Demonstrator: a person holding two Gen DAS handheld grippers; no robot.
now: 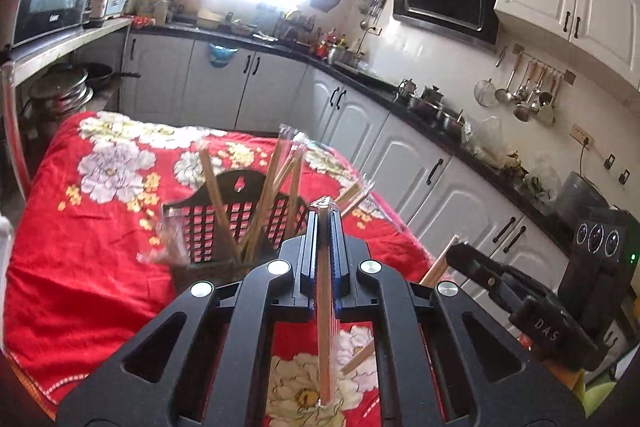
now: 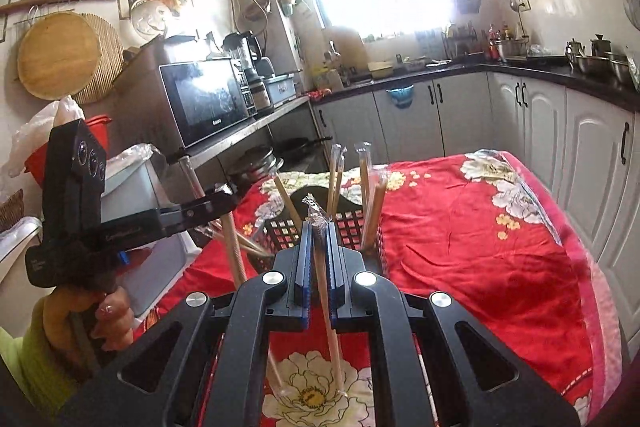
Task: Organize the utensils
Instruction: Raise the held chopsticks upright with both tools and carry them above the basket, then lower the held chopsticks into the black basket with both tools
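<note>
A black lattice utensil basket (image 1: 224, 223) stands on the red floral cloth and holds several wrapped chopstick pairs (image 1: 276, 179); it also shows in the right wrist view (image 2: 352, 227). My left gripper (image 1: 325, 227) is shut on a wrapped pair of chopsticks (image 1: 325, 327), held upright just in front of the basket. My right gripper (image 2: 319, 239) is shut on another wrapped pair of chopsticks (image 2: 330, 327), also near the basket. The other gripper shows in each view: the right one (image 1: 472, 263) and the left one (image 2: 224, 199).
The red floral cloth (image 1: 80, 235) covers the table, with bare cloth to the right (image 2: 480, 247). White cabinets (image 1: 400, 155) and a dark counter with pots run behind. A microwave (image 2: 208, 99) sits on a steel shelf at the left.
</note>
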